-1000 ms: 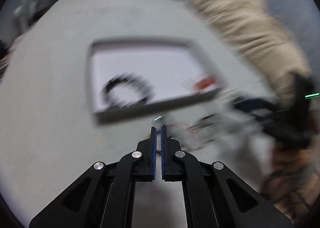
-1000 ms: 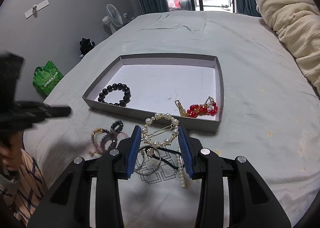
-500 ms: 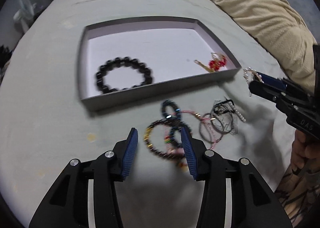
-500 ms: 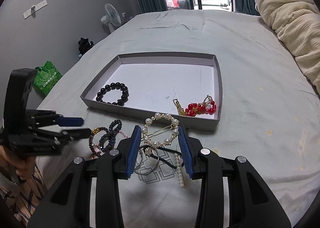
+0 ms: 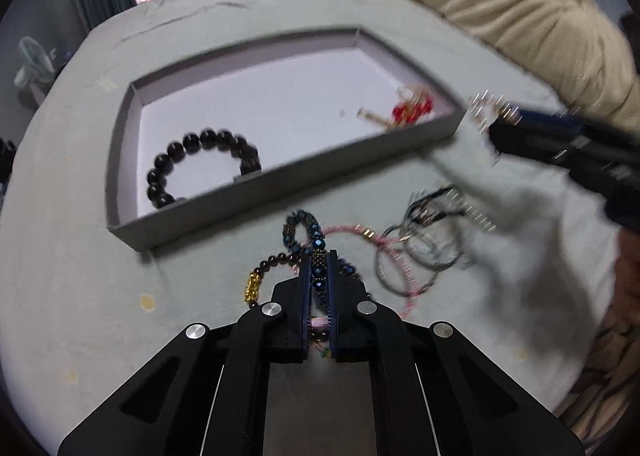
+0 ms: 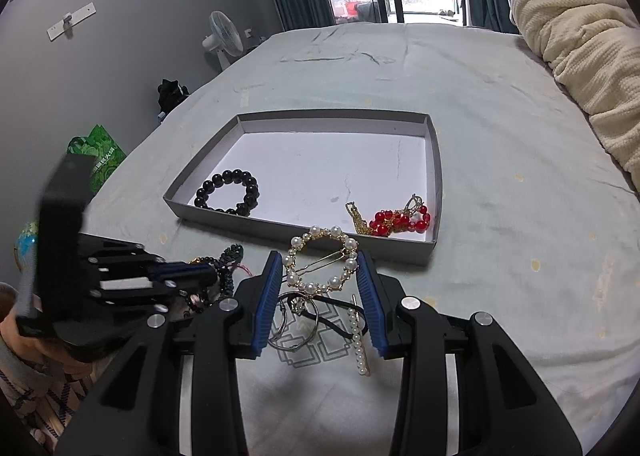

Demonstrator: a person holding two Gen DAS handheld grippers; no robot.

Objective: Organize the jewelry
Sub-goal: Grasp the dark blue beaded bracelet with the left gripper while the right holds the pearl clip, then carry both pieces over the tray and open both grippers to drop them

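A bed [image 6: 500, 104] covered by a pale green sheet with small yellow spots. On it sits a shallow grey tray [image 6: 436, 160] with a white floor. Just in front of the tray's near wall, loose jewellery lies on the sheet: a ring-shaped pearl hair clip [image 6: 320, 264], metal rings [image 6: 294, 322], a straight pearl clip [image 6: 360, 340], a thin pink cord bracelet [image 5: 404, 276] and a tangle of dark beaded bracelets [image 5: 298, 232]. A cream knitted blanket [image 6: 580, 56] is heaped along the bed's right side
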